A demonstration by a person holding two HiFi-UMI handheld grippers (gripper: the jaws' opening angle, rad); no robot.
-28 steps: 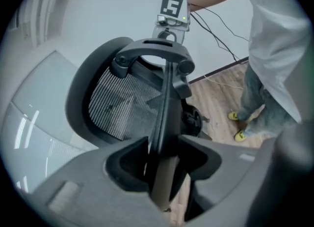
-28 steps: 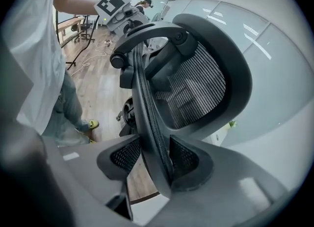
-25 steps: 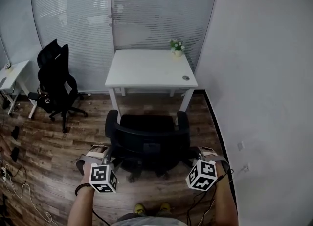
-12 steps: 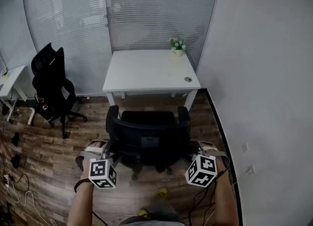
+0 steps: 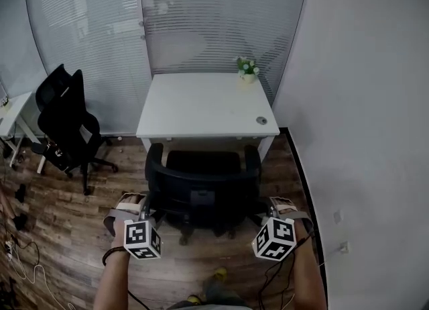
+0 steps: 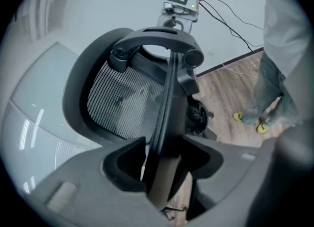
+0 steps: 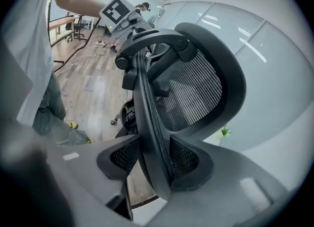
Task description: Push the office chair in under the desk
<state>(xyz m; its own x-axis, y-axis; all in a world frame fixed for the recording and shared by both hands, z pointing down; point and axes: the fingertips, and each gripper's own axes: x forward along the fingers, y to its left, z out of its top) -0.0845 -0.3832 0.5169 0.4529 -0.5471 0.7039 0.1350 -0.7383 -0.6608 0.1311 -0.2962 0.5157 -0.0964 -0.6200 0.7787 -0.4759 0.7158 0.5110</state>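
At twelve o'clock the office chair [image 5: 203, 191] only meets the desk [image 5: 201, 104] front, so most pushing seems left; the right gripper [image 5: 263, 213] clamps its backrest rim, while the left gripper [image 5: 145, 209] has just been opening, rim loose between its jaws.

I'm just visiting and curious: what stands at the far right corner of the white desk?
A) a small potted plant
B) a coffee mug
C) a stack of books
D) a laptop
A: a small potted plant with pale flowers stands at the back right corner of the white desk, near the blinds.
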